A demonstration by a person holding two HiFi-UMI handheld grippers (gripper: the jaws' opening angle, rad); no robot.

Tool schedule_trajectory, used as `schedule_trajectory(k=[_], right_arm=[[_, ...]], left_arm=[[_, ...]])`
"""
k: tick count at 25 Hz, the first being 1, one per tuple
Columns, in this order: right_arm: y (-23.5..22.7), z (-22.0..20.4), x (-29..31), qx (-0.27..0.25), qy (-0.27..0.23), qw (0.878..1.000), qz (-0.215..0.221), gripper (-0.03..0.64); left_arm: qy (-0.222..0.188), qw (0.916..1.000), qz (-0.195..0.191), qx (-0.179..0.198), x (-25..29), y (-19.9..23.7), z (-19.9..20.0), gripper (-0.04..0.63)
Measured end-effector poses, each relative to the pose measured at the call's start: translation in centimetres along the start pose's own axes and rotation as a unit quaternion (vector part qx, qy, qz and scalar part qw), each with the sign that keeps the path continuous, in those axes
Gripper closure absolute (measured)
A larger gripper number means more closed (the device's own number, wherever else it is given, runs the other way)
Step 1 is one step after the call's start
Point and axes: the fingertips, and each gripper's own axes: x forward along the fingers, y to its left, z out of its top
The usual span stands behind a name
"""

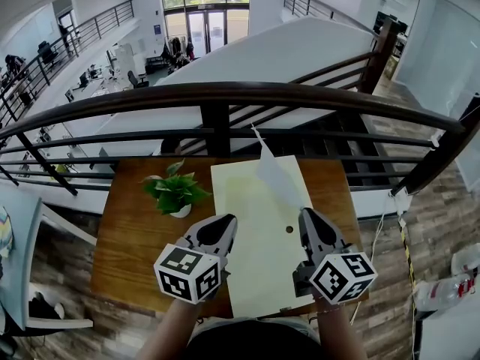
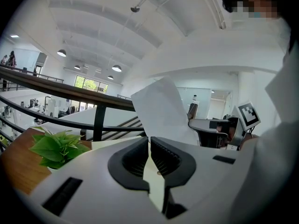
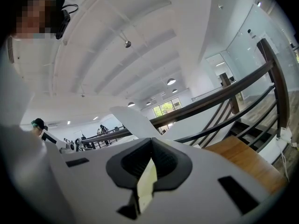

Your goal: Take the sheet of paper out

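Note:
A white sheet of paper (image 1: pixel 276 175) stands up off the table, curling away toward the railing. My right gripper (image 1: pixel 306 212) is shut on its near lower corner. In the right gripper view the jaws (image 3: pixel 150 141) are closed and the sheet (image 3: pixel 128 120) rises just beyond their tips. A large pale yellow folder (image 1: pixel 255 261) lies flat on the wooden table (image 1: pixel 131 231) under both grippers. My left gripper (image 1: pixel 227 220) hovers at the folder's left edge. Its jaws (image 2: pixel 149 141) are together with nothing visible between them. From there the sheet (image 2: pixel 161 108) shows ahead.
A small potted plant (image 1: pixel 174 192) stands on the table left of the folder, close to my left gripper. A dark metal railing (image 1: pixel 217 96) runs along the table's far edge, with an open drop behind it. The table's right edge (image 3: pixel 243 160) is close to my right gripper.

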Motion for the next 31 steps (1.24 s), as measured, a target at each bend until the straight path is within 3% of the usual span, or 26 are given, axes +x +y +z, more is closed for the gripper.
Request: schedule_trajectory(k=[31], right_arm=[[-0.8, -0.6, -1.0, -0.027, 0.005, 1.000, -0.003, 0.591]], left_arm=[[0.025, 0.9996, -0.001, -0.011, 0.3, -0.7, -1.9, 0.568]])
